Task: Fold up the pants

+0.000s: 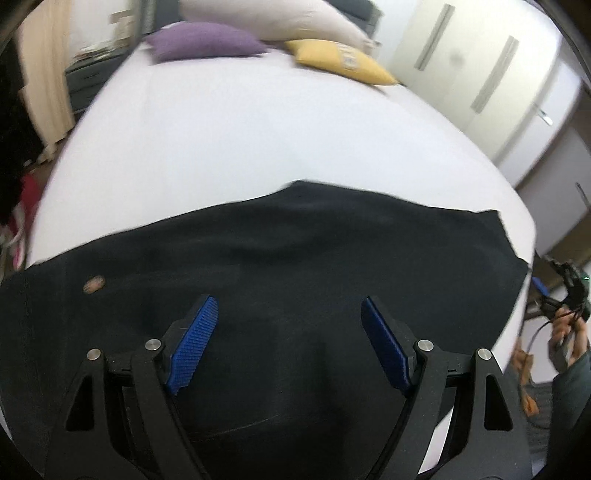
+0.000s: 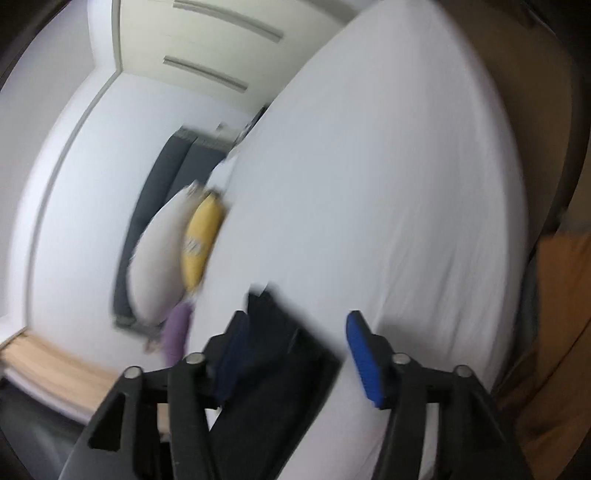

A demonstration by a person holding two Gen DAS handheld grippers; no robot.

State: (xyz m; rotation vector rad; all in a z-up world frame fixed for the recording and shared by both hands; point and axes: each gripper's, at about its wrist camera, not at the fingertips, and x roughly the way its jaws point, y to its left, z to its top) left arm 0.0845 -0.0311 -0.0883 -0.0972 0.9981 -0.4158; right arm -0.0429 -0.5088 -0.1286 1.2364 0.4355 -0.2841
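Closest to the left wrist camera, the left gripper (image 1: 288,314) hangs over the black fabric pants (image 1: 258,251) with its blue ribbed pads (image 1: 197,332) spread wide and nothing between them. The pants lie flat across the near end of the white-sheeted bed (image 1: 240,129), one broad dark slab with a fairly straight far edge and a cut-off corner on the right. There's a small tan patch or label (image 1: 94,285) on the cloth off to the left (too blurry to say what it is).

The right gripper (image 2: 295,332) is also gaping and gripping nothing; its own view is tilted and badly smeared, showing a dark strip of the pants running up between its fingers. In the left view it sits off the right edge of the bed, apart from the cloth.

Progress guess: the pants look laid out and maybe folded leg over leg already, though the pictures can't confirm layers. The crosswise folds look like what's left, and neither gripper has hold of an edge yet.

Further up the bed sit a purple cushion (image 1: 207,42), a yellow cushion (image 1: 343,62) and a big pale pillow (image 1: 273,18), all well apart from the pants, so nothing blocks the fold. White wardrobe doors (image 1: 480,74) stand beyond on the right.
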